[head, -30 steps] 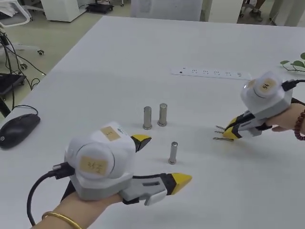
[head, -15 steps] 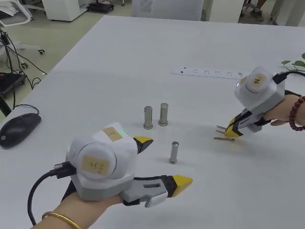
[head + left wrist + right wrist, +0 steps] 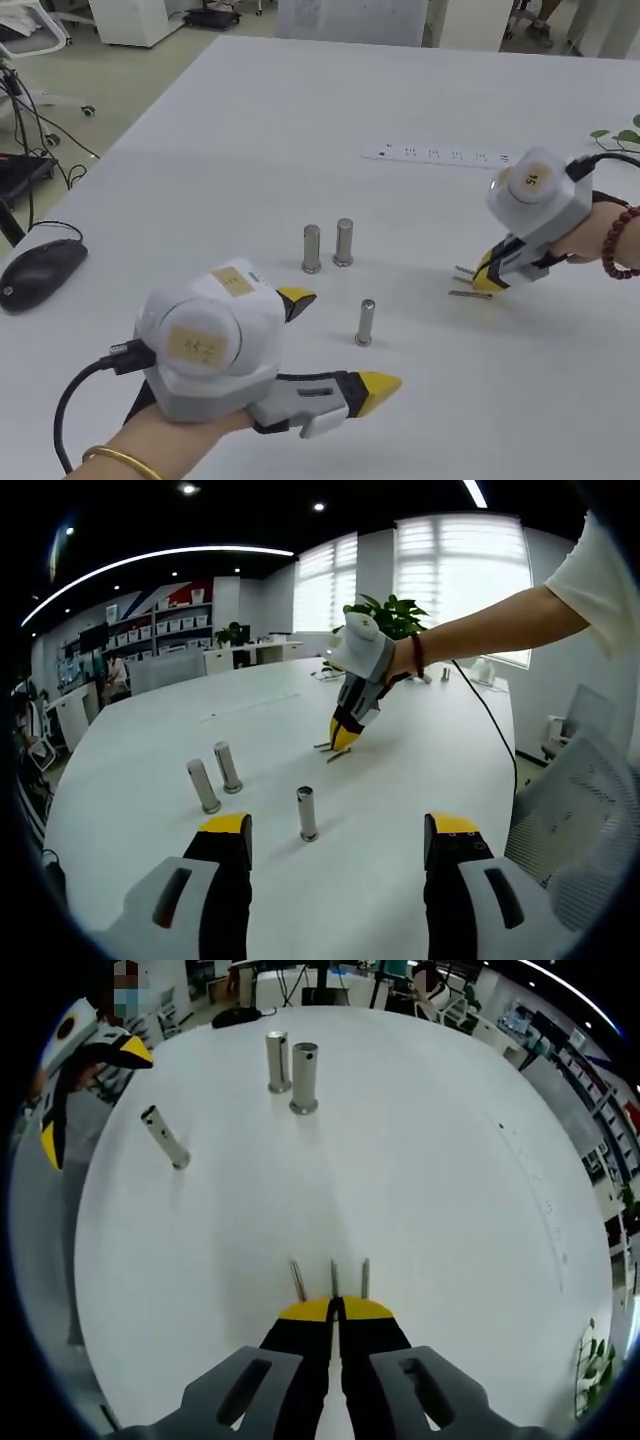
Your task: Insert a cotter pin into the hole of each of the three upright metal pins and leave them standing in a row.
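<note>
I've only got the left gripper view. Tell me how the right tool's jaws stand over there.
Observer: The right tool has its jaws closed together, tips low over the table.
Operator: Count the cotter pins for me; they're a blur here.
Observer: Three cotter pins lie side by side just ahead of those tips. The middle one runs up to the seam between the jaws; I cannot tell whether it is gripped.
Operator: Check the single metal pin for its hole.
Observer: In the right gripper view a dark hole shows near the top of the lone metal pin, and nothing is through it.
</note>
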Demonstrator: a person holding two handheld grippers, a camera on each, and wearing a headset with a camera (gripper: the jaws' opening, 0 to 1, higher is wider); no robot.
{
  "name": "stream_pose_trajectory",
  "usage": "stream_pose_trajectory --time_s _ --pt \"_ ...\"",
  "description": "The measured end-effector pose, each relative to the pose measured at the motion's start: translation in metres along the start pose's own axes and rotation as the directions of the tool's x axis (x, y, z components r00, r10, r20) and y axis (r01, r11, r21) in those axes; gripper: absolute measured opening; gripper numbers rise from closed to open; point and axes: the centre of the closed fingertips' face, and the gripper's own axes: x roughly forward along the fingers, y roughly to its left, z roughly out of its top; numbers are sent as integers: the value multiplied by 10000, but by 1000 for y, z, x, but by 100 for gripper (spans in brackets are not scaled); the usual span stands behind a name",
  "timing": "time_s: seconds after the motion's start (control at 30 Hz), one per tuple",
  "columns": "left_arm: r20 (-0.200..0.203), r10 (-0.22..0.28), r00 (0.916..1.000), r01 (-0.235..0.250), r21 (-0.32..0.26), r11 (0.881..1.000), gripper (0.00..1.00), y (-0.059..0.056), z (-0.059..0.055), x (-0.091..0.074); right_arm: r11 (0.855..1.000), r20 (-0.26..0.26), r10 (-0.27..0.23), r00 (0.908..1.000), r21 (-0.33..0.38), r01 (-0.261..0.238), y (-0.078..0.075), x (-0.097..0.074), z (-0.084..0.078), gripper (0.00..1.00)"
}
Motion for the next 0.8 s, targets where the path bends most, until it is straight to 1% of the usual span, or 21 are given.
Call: stream_pose_trajectory --time_s 0.07,0.1,0.13,0.23,0.37,0.47,0.6,0.67,0.7,0.8 --pt "-32 7 10000 -7 46 10000 69 0 0 -1 9999 55 -114 9999 -35 114 -1 -2 1 2" --pt "-43 13 10000 -13 67 10000 69 0 1 -1 9994 148 -280 9995 -205 283 -3 -5 4 2" --pt "-34 11 10000 -11 79 10000 69 1 1 -2 9992 166 -307 9994 -242 311 -3 -6 4 2" --pt "102 17 9999 -18 60 10000 68 1 5 -3 9982 315 -440 9985 -394 453 -4 -11 8 2" --pt "135 -12 9999 12 -6 10000 67 1 7 -3 9959 530 -648 9965 -597 679 -4 -19 14 2" --pt "166 -92 9998 92 -23 10000 66 -1 11 -4 9938 735 -771 9943 -742 825 0 -26 19 2" --pt "141 -100 9999 101 -120 9999 63 0 14 -4 9897 1013 -910 9907 -1009 1012 7 -36 27 2" --pt "132 -91 9999 93 -117 9999 62 1 16 -4 9870 1124 -984 9888 -1160 1114 10 -41 30 2" --pt "132 -110 9999 111 -130 9999 61 1 17 -5 9844 1264 -1035 9866 -1288 1198 12 -45 34 2" --pt "161 -151 9998 154 -182 9997 59 1 21 -5 9786 1399 -1131 9837 -1554 1346 19 -52 38 2"
